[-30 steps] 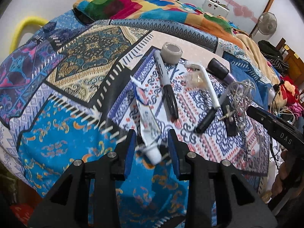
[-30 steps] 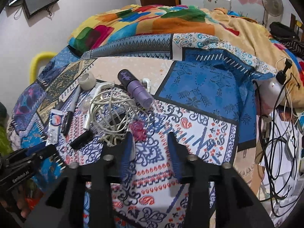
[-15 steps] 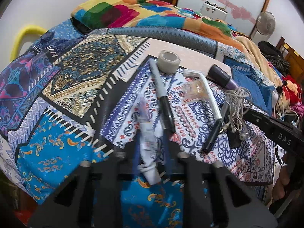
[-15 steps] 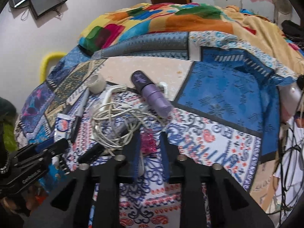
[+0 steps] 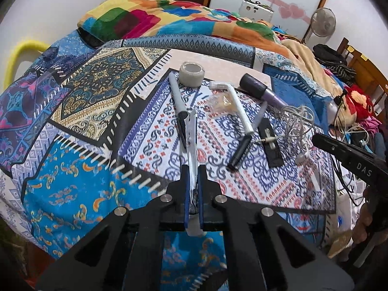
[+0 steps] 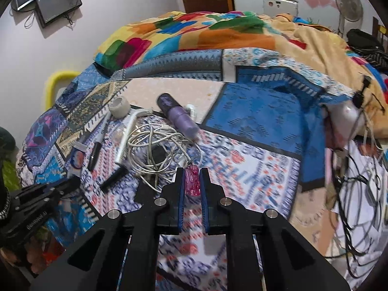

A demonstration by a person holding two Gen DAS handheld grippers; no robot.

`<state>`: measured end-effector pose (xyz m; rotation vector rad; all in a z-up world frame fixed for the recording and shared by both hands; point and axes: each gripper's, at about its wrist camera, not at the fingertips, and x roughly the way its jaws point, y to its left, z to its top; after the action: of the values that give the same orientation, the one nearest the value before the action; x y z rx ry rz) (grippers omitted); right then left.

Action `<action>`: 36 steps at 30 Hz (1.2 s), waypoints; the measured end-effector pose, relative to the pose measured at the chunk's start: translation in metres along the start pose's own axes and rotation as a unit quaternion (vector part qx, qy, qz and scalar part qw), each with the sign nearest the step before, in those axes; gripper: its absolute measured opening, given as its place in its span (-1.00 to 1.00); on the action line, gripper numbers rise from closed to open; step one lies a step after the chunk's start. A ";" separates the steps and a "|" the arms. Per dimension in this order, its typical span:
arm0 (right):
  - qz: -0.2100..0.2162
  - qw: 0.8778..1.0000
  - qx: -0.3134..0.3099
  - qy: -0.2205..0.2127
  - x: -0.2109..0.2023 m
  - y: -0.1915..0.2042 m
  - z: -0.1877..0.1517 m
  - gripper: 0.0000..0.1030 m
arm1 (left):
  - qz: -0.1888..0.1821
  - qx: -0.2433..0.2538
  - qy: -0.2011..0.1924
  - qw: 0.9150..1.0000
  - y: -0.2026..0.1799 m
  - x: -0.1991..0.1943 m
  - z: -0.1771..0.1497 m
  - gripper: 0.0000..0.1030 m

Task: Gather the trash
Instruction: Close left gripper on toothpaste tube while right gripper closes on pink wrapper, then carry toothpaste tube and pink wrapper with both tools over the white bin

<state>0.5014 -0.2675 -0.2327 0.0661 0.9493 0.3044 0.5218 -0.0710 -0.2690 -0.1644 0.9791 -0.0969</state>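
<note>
My left gripper (image 5: 192, 169) is shut on a flattened white toothpaste tube (image 5: 192, 133), which is lifted edge-on above the patterned bedspread (image 5: 80, 111). My right gripper (image 6: 192, 172) is shut on a small pink crinkled wrapper (image 6: 192, 179), held just above the bedspread (image 6: 254, 111). In the right wrist view the left gripper (image 6: 72, 181) and the tube (image 6: 77, 156) show at the lower left. A clear crumpled plastic wrapper (image 5: 219, 101) lies between the marker and the white stick.
On the bed lie a tape roll (image 5: 191, 74), a black marker (image 5: 178, 106), a white bent stick (image 5: 238, 106), a purple bottle (image 5: 262, 89), a tangled white cable (image 5: 297, 126) and a black flat piece (image 5: 270, 143). A colourful blanket (image 5: 169, 19) is heaped behind. Cables hang at the right (image 6: 359, 181).
Both grippers closed: the left on the toothpaste tube and lifted it, the right on the pink wrapper. The right gripper moved forward toward the cable tangle.
</note>
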 end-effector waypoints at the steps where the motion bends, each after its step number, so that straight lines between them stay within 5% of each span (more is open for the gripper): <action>1: -0.002 1.000 0.004 0.003 -0.003 -0.003 -0.003 -0.79 | 0.000 0.001 0.001 1.000 0.000 -0.001 -0.002 -0.91; 10: -0.008 1.000 0.016 0.000 -0.031 -0.010 -0.010 -0.79 | -0.007 -0.009 -0.001 1.000 0.002 -0.020 -0.005 -0.91; 21: 0.022 0.998 0.002 -0.057 -0.070 0.009 0.011 -0.80 | -0.017 0.002 -0.024 1.000 -0.007 -0.020 0.009 -0.91; 36: -0.002 0.998 0.058 0.040 -0.030 -0.020 -0.045 -0.80 | -0.025 0.005 0.002 1.000 -0.003 0.000 -0.010 -0.91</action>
<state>0.4533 -0.2987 -0.2392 0.1592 1.0460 0.2485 0.5131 -0.0745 -0.2740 -0.1795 0.9777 -0.1472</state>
